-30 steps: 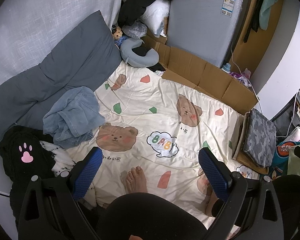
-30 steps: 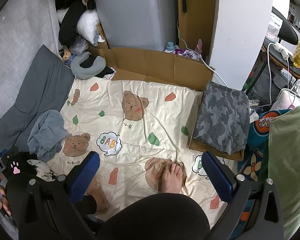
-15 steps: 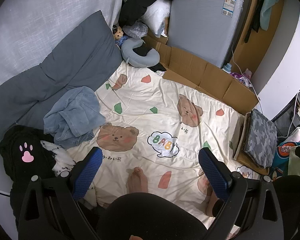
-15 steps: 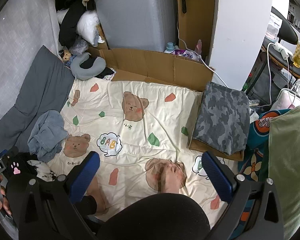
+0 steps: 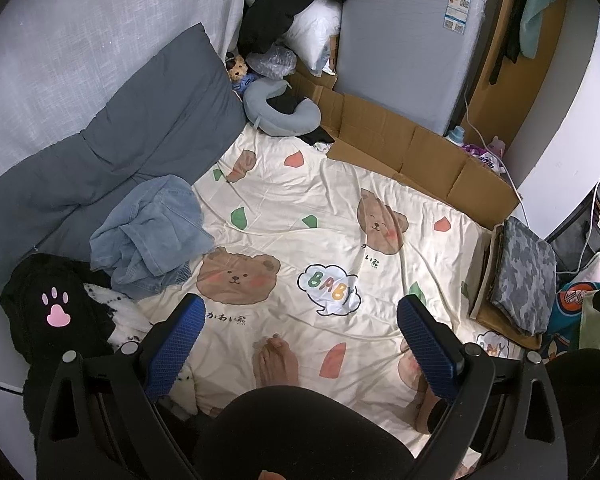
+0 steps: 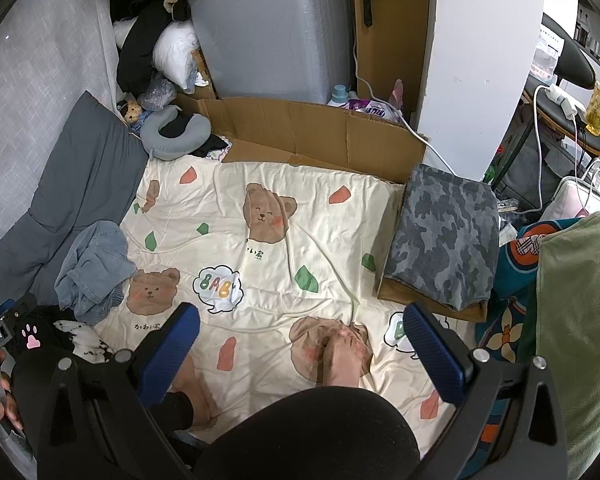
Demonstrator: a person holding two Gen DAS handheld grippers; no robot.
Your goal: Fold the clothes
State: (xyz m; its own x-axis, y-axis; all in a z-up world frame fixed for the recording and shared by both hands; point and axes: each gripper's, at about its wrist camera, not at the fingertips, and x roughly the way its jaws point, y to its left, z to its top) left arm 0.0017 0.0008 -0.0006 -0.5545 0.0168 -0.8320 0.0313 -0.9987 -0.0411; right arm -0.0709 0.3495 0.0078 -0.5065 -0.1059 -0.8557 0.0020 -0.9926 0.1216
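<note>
Denim heap (image 5: 150,236) beside bare cream blanket (image 5: 324,216)

I'm at home, in a cluttered bedroom: a bear-print sheet (image 5: 332,208) under my feet, a grey pillow (image 5: 148,120), piled clothes (image 5: 148,232), a soft toy (image 5: 238,70).

Tongs (image 6: 300,350) spread above bear blanket (image 6: 260,200).

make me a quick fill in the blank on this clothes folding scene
1. The crumpled denim garment lies at the ______ edge of the bear-print blanket.
2. The folded camouflage garment rests on a piece of ______.
3. The speech bubble printed on the blanket reads ______.
4. Both the left gripper and the right gripper are open and hold ______.

Answers: left; cardboard; BABY; nothing
</note>
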